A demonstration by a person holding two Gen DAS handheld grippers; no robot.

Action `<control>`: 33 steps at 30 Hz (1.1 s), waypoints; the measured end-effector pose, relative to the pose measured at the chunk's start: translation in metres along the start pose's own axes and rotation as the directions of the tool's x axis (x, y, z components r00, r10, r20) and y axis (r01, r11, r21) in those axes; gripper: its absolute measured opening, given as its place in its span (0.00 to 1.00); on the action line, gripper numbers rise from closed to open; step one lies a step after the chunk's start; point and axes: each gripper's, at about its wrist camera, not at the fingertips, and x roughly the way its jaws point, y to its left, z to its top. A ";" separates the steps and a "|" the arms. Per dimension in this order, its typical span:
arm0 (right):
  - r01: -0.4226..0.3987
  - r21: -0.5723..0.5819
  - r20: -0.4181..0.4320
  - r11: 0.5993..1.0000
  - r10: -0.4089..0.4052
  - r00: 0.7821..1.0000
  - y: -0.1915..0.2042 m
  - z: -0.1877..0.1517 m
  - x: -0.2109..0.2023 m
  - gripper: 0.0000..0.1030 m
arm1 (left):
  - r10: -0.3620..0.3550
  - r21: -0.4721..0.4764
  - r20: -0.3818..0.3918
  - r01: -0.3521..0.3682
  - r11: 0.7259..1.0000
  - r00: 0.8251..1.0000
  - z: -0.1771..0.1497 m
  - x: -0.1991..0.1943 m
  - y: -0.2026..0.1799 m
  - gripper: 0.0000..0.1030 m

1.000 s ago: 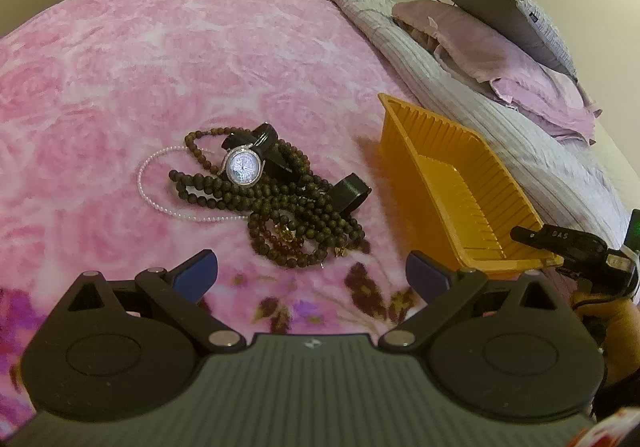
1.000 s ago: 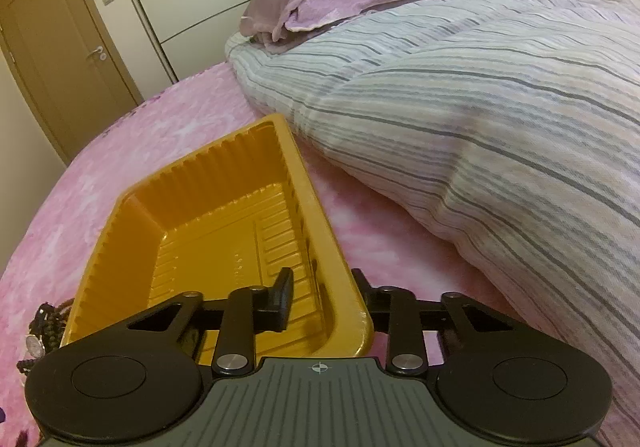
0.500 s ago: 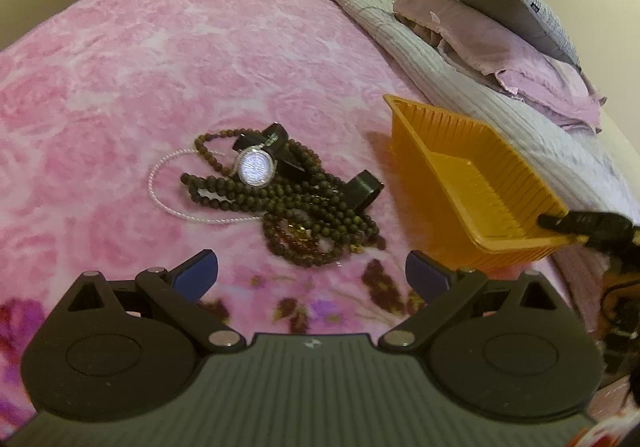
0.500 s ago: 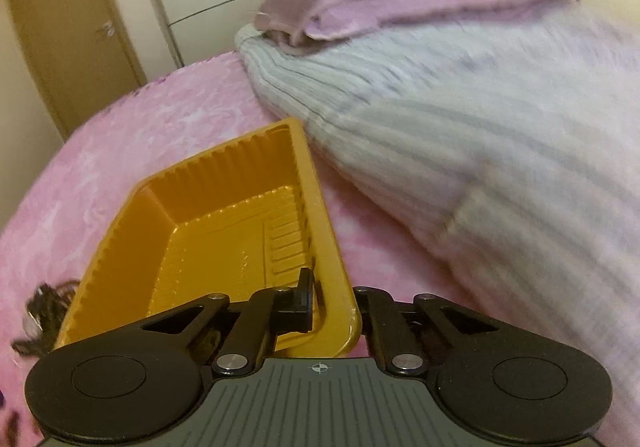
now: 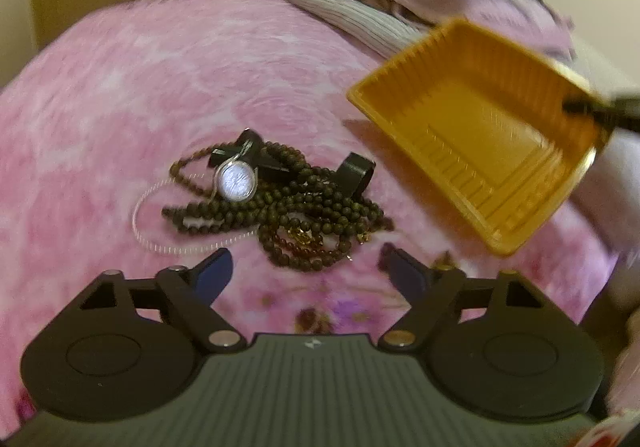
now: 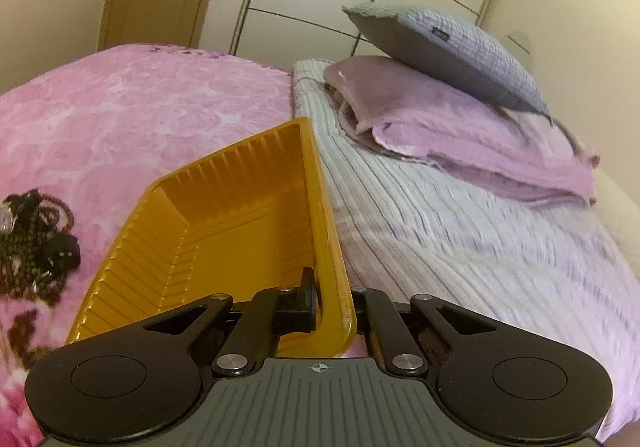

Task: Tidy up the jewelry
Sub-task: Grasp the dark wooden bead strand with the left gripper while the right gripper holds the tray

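Above the bed (image 5: 120,95), your right gripper (image 6: 334,299) has its jaws clamped on one yellow tray (image 5: 476,151), tilted, long side running away from you. Your left gripper (image 5: 306,271) is closing its jaws on nothing. One watch (image 5: 236,180) lies on one bead pile (image 5: 320,215).

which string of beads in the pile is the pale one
The thin white bead strand, looping out on the left edge of the jewelry pile. The other strands are dark brown or reddish and lie tangled around the watch.

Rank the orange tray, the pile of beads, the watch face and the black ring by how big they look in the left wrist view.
1. Orange tray, though it is lifted nearer the camera, which inflates it.
2. Pile of beads.
3. Watch face and black ring look about alike; I would not rank them.
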 end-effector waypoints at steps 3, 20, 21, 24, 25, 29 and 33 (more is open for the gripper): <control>-0.001 -0.009 -0.006 1.000 0.001 1.000 0.003 -0.002 0.001 0.05 | 0.011 0.145 -0.008 -0.010 0.989 1.000 -0.001 0.010 -0.009 0.65; 0.011 -0.006 -0.013 1.000 -0.011 1.000 0.001 0.004 0.002 0.05 | 0.179 0.506 0.010 -0.159 0.848 0.984 0.011 0.036 0.032 0.20; 0.012 -0.008 -0.012 1.000 -0.012 1.000 0.001 0.004 0.002 0.05 | 0.182 0.527 0.006 -0.158 0.835 0.983 0.011 0.040 0.032 0.17; 0.014 -0.003 -0.014 1.000 -0.014 1.000 0.001 0.004 0.003 0.05 | 0.187 0.572 -0.004 -0.152 0.806 0.982 0.009 0.045 0.033 0.06; 0.016 -0.002 -0.015 1.000 -0.016 1.000 0.000 0.004 0.003 0.05 | 0.192 0.584 0.000 -0.156 0.796 0.981 0.008 0.044 0.033 0.06; 0.017 -0.003 -0.014 1.000 -0.017 1.000 0.001 0.003 0.003 0.05 | 0.176 0.594 0.028 -0.158 0.789 0.984 0.014 0.027 0.033 0.06; 0.020 -0.013 -0.009 1.000 -0.020 1.000 0.004 0.004 0.001 0.05 | 0.149 0.585 0.073 -0.164 0.794 0.986 0.033 -0.006 0.033 0.06</control>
